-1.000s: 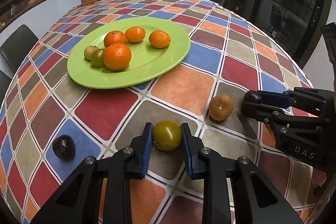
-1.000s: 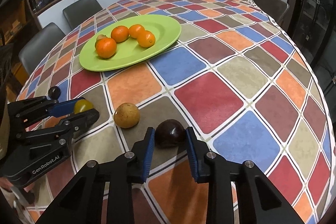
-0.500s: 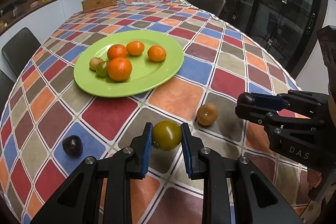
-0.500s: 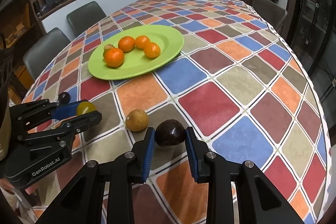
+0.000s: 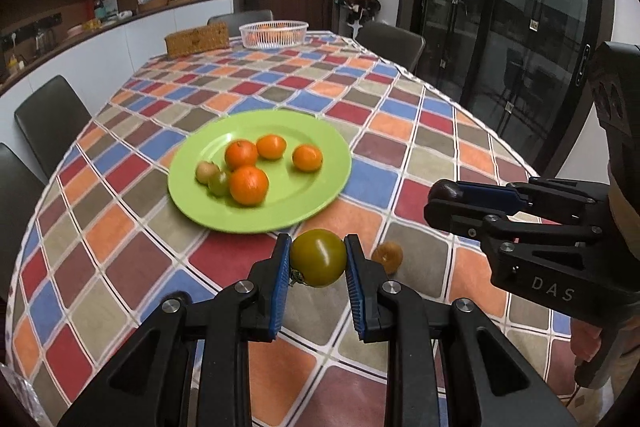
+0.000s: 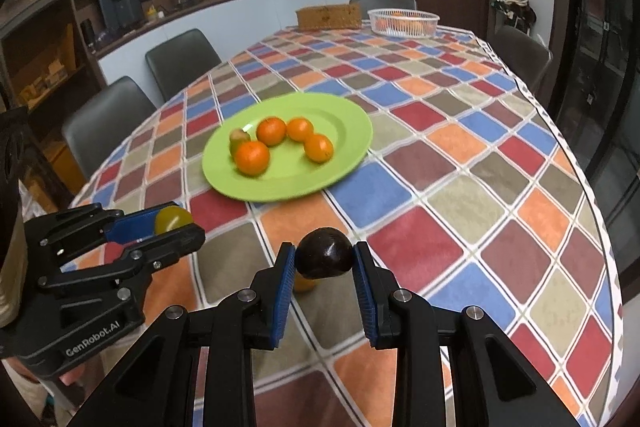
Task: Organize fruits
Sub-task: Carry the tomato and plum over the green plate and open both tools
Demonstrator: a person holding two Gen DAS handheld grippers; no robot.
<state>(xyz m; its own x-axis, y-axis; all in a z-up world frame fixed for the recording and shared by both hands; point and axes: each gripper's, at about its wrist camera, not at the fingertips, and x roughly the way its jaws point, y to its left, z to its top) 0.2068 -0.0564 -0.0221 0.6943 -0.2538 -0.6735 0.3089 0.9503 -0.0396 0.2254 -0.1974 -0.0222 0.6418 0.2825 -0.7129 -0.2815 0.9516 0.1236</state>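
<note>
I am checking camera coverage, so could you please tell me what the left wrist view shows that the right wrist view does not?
Only the left wrist view shows the small round brown fruit lying in full on the checked tablecloth, and both small greenish fruits on the plate. Only the right wrist view shows the grey coffee machine on the shelf. Both show the round green plate of oranges, the left hand-held gripper shut on the olive-green tomato, and the right hand-held gripper shut on the dark purple round fruit.
</note>
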